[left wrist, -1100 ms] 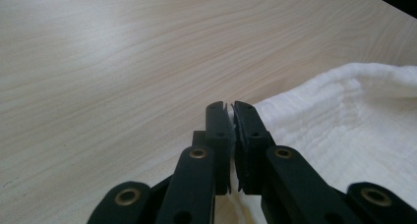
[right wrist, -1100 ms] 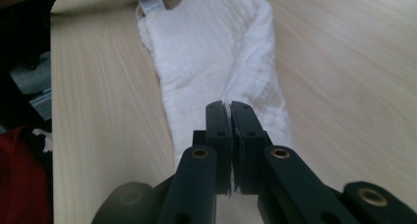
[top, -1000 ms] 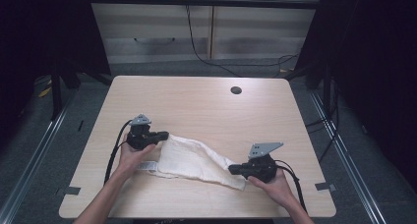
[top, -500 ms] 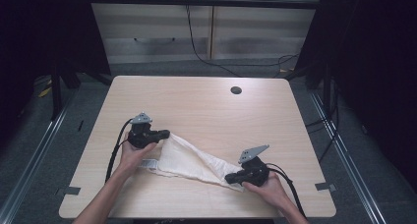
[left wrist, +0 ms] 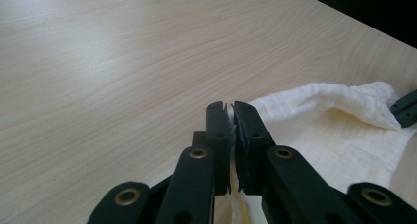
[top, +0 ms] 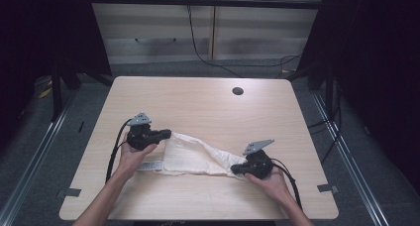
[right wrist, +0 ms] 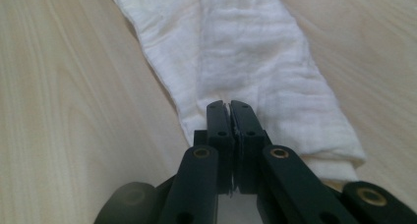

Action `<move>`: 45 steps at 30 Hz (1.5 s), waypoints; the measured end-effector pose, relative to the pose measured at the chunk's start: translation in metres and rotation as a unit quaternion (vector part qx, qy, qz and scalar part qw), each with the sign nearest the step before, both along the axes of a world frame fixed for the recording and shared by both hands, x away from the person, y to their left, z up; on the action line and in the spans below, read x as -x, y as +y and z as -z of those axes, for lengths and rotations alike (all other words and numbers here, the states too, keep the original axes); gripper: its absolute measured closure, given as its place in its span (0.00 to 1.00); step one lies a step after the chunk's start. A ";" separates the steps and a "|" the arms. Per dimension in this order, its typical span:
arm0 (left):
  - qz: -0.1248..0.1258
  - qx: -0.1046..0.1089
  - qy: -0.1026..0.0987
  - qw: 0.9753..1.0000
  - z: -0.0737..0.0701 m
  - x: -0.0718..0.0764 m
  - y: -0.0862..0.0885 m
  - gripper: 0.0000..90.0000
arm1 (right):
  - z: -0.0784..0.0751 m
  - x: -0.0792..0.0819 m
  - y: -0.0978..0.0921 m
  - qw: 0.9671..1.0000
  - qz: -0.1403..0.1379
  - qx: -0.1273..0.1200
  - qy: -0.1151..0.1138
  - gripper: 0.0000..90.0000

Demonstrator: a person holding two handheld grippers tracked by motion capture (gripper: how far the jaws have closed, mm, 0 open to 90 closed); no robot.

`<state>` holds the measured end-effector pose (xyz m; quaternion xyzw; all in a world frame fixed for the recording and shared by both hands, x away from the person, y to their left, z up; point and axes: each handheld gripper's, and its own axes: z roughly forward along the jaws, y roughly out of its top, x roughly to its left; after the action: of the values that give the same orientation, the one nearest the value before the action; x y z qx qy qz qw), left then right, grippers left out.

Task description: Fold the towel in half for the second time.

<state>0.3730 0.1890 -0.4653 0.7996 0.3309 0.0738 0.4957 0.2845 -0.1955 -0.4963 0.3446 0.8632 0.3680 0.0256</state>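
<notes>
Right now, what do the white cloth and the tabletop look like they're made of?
The white cloth looks like thin woven cotton, maybe gauze: matte, crinkled, with soft folds. The tabletop looks like pale wood or a wood-grain laminate: smooth, with fine streaks and a faint sheen. The pictures can't tell which.

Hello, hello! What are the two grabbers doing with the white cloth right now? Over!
Left gripper jaws shut on white cloth. Right gripper jaws shut on its other end. Cloth bunched between them on table. Nothing in the way.
</notes>
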 end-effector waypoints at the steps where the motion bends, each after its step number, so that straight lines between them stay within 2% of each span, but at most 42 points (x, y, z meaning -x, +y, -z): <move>1: 0.002 -0.002 -0.005 1.000 -0.001 0.001 -0.001 0.95 | 0.000 -0.002 -0.001 1.000 0.004 0.003 -0.001 0.98; 6: 0.008 -0.003 -0.014 1.000 -0.005 0.003 -0.006 0.95 | 0.001 -0.011 -0.005 1.000 0.014 -0.001 0.000 0.98; 9: 0.017 -0.001 -0.022 1.000 -0.011 0.007 -0.009 0.95 | 0.000 -0.014 -0.005 1.000 0.020 0.009 -0.005 0.98; 10: 0.019 -0.006 -0.028 0.999 -0.012 0.008 -0.011 0.95 | -0.001 -0.016 -0.006 1.000 0.023 0.014 -0.009 0.98; 12: 0.026 -0.018 -0.039 0.999 -0.015 0.012 -0.014 0.95 | 0.001 -0.019 -0.009 0.999 0.036 0.009 -0.011 0.98; 15: 0.037 -0.025 -0.045 0.998 -0.018 0.019 -0.015 0.95 | 0.001 -0.022 -0.012 0.999 0.042 0.011 -0.015 0.98; 20: 0.053 -0.031 -0.050 0.997 -0.019 0.028 -0.018 0.95 | 0.001 -0.026 -0.011 0.999 0.049 0.013 -0.018 0.98; 24: 0.069 -0.051 -0.052 0.995 -0.015 0.035 -0.021 0.95 | 0.001 -0.025 -0.011 0.998 0.058 0.011 -0.019 0.98; 25: 0.072 -0.049 -0.050 0.995 -0.014 0.037 -0.022 0.95 | 0.001 -0.025 -0.011 0.998 0.058 0.011 -0.019 0.98; 27: 0.076 -0.061 -0.051 0.994 -0.012 0.042 -0.021 0.95 | 0.002 -0.025 -0.011 0.998 0.059 0.010 -0.021 0.98; 33: 0.089 -0.067 -0.044 0.993 -0.005 0.051 -0.021 0.95 | 0.004 -0.025 -0.012 0.998 0.062 0.000 -0.025 0.98; 35: 0.100 -0.079 -0.041 0.991 -0.002 0.055 -0.020 0.95 | 0.003 -0.024 -0.012 0.998 0.064 0.002 -0.023 0.98; 37: 0.107 -0.084 -0.035 0.990 0.004 0.062 -0.019 0.95 | 0.004 -0.023 -0.012 0.998 0.065 0.000 -0.023 0.98; 43: 0.123 -0.090 -0.018 0.988 0.018 0.069 -0.021 0.95 | 0.004 -0.022 -0.011 0.997 0.067 0.003 -0.028 0.98; 45: 0.129 -0.102 -0.013 0.986 0.024 0.070 -0.022 0.95 | 0.004 -0.022 -0.011 0.997 0.066 0.003 -0.032 0.98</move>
<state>0.3025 0.1667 -0.4890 0.8807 0.2098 0.0530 0.4213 0.3067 -0.2063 -0.5001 0.3890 0.8385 0.3734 0.0782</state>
